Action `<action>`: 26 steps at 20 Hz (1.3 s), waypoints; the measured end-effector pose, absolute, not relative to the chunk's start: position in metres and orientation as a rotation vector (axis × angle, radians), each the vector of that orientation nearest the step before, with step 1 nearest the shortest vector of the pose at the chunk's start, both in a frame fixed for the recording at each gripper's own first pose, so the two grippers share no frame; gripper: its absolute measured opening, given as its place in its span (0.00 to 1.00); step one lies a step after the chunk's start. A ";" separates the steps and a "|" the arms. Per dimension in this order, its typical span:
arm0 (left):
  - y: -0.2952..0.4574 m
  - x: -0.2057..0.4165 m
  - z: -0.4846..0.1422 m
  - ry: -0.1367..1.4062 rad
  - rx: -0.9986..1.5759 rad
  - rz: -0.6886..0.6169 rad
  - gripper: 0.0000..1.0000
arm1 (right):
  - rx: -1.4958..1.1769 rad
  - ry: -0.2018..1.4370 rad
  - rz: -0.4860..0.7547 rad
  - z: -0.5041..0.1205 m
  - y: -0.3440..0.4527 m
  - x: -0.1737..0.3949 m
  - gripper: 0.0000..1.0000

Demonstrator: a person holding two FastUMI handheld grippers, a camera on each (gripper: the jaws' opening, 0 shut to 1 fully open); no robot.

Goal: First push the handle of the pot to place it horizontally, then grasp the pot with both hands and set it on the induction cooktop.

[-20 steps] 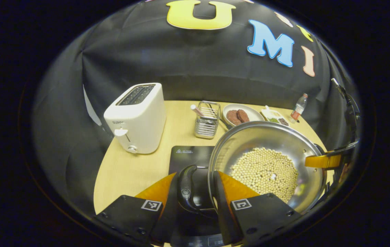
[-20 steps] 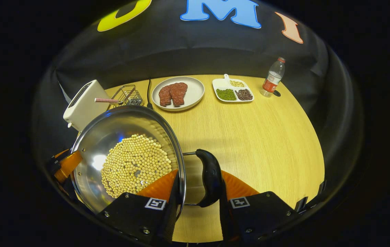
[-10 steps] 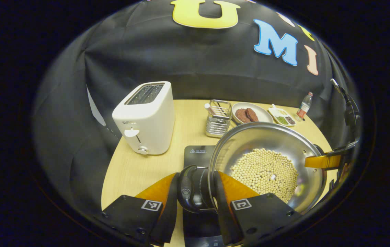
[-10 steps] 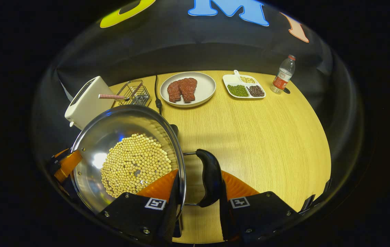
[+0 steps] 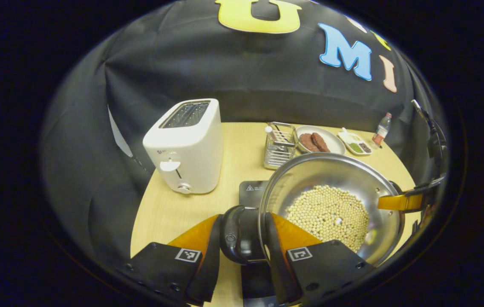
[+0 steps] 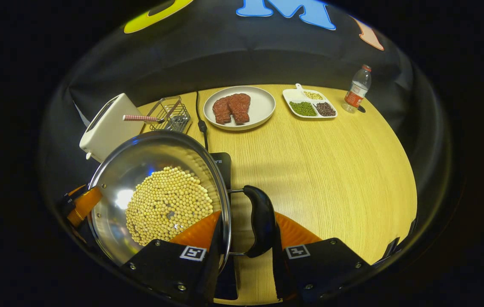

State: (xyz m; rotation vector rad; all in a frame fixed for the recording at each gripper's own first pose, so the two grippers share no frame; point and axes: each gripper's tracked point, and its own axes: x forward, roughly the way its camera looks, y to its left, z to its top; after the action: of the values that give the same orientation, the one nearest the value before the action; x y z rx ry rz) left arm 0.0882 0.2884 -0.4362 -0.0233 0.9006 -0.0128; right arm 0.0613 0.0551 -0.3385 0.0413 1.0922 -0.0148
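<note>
A steel pot [image 5: 331,204] holding yellow beans hangs between both grippers, over the black induction cooktop [image 5: 252,189]. My left gripper [image 5: 242,221] is shut on the pot's black side handle [image 5: 235,234], one finger outside the handle and the other inside the rim. In the right gripper view the pot [image 6: 161,200] lies at the lower left. There my right gripper [image 6: 246,221] is shut on the opposite black handle [image 6: 261,221] the same way. A corner of the cooktop [image 6: 223,164] peeks out beside the rim. The other gripper's finger [image 5: 399,202] reaches in at the pot's far side.
A white toaster [image 5: 186,145] stands at the table's left, a wire basket [image 5: 278,145] behind the pot. Farther back sit a plate of meat [image 6: 240,106], a divided tray [image 6: 310,104] and a bottle [image 6: 357,89]. A black cable [image 6: 201,123] runs to the cooktop. Bare wooden table [image 6: 331,170] lies right.
Both grippers have carried the pot leftwards together. The toaster and back items slid right in both views, and the cooktop's corner has emerged beside the pot in the right gripper view.
</note>
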 end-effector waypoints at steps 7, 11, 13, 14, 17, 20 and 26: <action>0.292 0.091 -0.444 0.894 -0.033 -0.022 0.59 | 0.041 1.086 -0.025 -0.339 0.057 0.058 0.53; 0.297 0.091 -0.447 0.893 -0.041 -0.030 0.56 | 0.063 1.093 -0.034 -0.340 0.056 0.053 0.53; 0.297 0.092 -0.447 0.891 -0.045 -0.034 0.56 | 0.069 1.088 -0.030 -0.338 0.055 0.052 0.53; 0.297 0.091 -0.446 0.887 -0.043 -0.037 0.56 | 0.071 1.091 -0.028 -0.341 0.057 0.052 0.53; 0.298 0.091 -0.444 0.875 -0.055 -0.030 0.59 | 0.076 1.077 -0.016 -0.341 0.057 0.053 0.53; 0.306 0.099 -0.420 0.789 -0.095 0.006 0.74 | 0.022 1.046 0.020 -0.335 0.052 0.054 0.63; 0.296 0.099 -0.356 0.661 -0.140 0.080 0.95 | -0.019 0.832 0.092 -0.277 0.037 0.065 0.89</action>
State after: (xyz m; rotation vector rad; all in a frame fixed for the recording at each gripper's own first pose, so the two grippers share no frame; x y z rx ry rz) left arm 0.0989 0.2960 -0.3558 -0.1398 0.6611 0.0795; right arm 0.0653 0.0373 -0.2766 -0.0192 0.8322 0.0915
